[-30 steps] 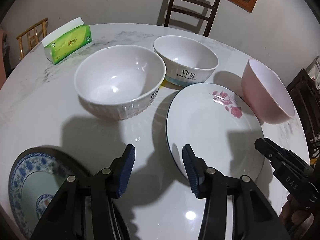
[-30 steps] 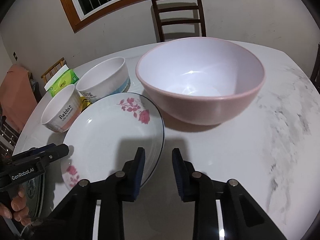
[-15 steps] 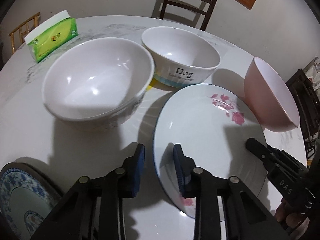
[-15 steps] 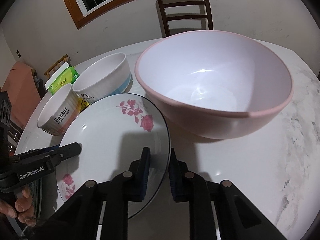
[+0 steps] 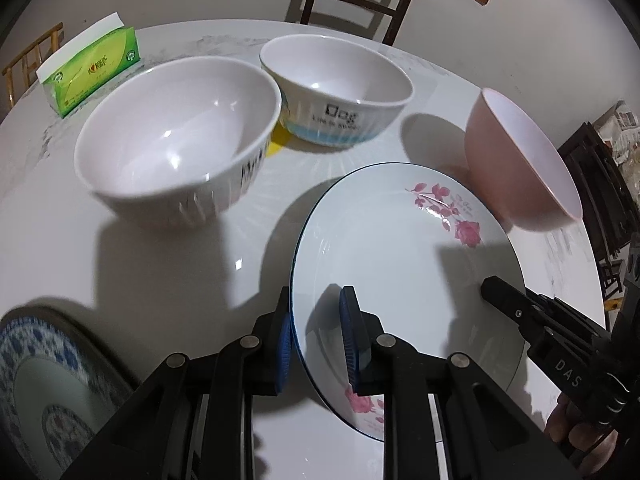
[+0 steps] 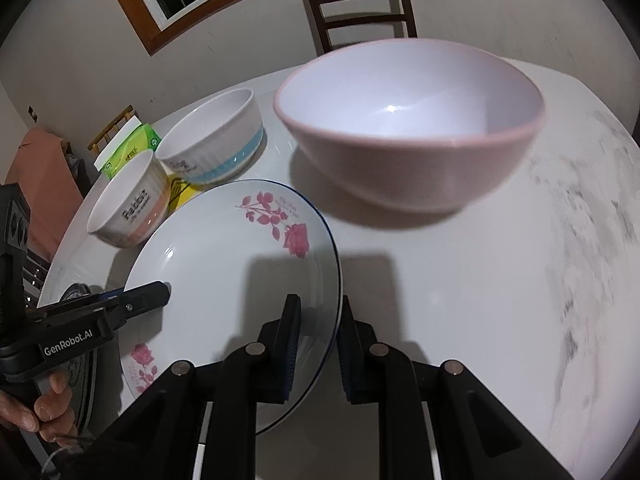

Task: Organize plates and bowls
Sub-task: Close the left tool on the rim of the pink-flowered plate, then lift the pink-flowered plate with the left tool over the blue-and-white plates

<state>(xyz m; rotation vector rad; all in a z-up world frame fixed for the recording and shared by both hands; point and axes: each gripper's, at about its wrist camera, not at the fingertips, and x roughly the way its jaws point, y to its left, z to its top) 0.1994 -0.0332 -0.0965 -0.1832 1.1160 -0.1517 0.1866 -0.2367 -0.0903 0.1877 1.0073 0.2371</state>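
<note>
1. Rose plate on the marble table, front of pink bowl.
2. Left gripper closing, plate's left rim between its jaws.
3. Right gripper clamped on plate's right rim.
4. Two white bowls behind plate; blue plate left of it.

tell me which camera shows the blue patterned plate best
The left wrist view. The blue patterned plate sits in its lower left corner, showing its blue-and-white rim and pale centre, though blurred and cut off by the frame. In the right wrist view only a dark sliver shows at the left edge, behind the left gripper, so no pattern is readable.
</note>
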